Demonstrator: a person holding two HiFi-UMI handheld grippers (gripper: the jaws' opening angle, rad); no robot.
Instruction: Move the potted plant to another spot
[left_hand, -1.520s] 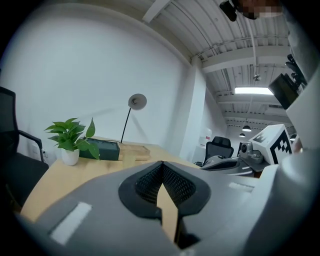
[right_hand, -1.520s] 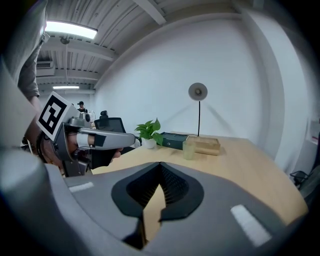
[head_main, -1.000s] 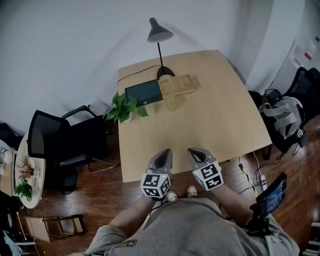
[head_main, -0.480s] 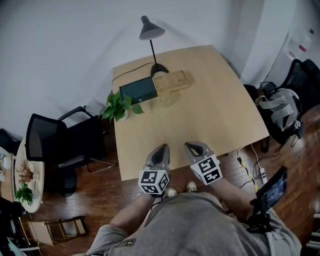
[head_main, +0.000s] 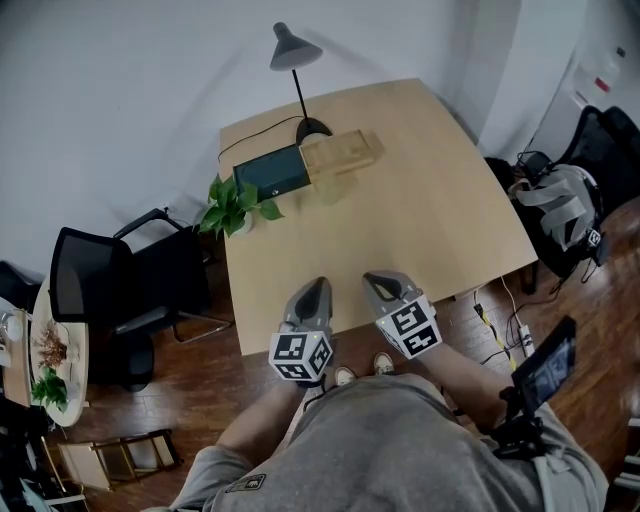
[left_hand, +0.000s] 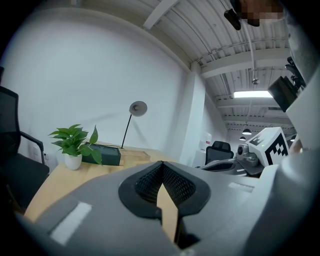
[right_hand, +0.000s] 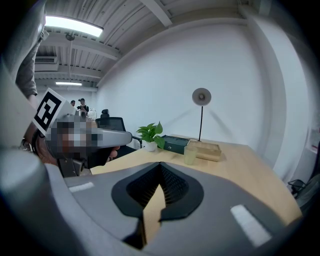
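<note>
**Desk edge leaves the plant little margin, and both tools are closed**

Pale wood desk (head_main: 420, 230) stands against a white wall, and everything on it is crowded toward the far left corner. The potted plant (head_main: 232, 205) sits right at the left edge near that corner. Its leaves spill past the rim above a black office chair (head_main: 110, 285). A dark green box (head_main: 268, 172) lies just beside it toward the desk's middle; I cannot tell whether the two touch. A wooden tray (head_main: 342, 153), a lamp (head_main: 293, 50) and a pale cup (right_hand: 190, 155) stand along the far edge beyond the box.

The left gripper (head_main: 318, 287) and right gripper (head_main: 376, 282) hover side by side over the near edge, well apart from the plant. Each gripper view shows its jaws pressed together with nothing between them.

The main risk is probably a push outward. Jaws that arrive closed, or come in from the box side, could shove the small white pot (left_hand: 73, 161) off the left edge. The foliage looks top-heavy, so a high or off-centre grip may tip it. Leaves hide much of the pot from above, so a jaw could close on stems instead. The box leaves little room on that side, and a wide reach may knock the cup.
</note>
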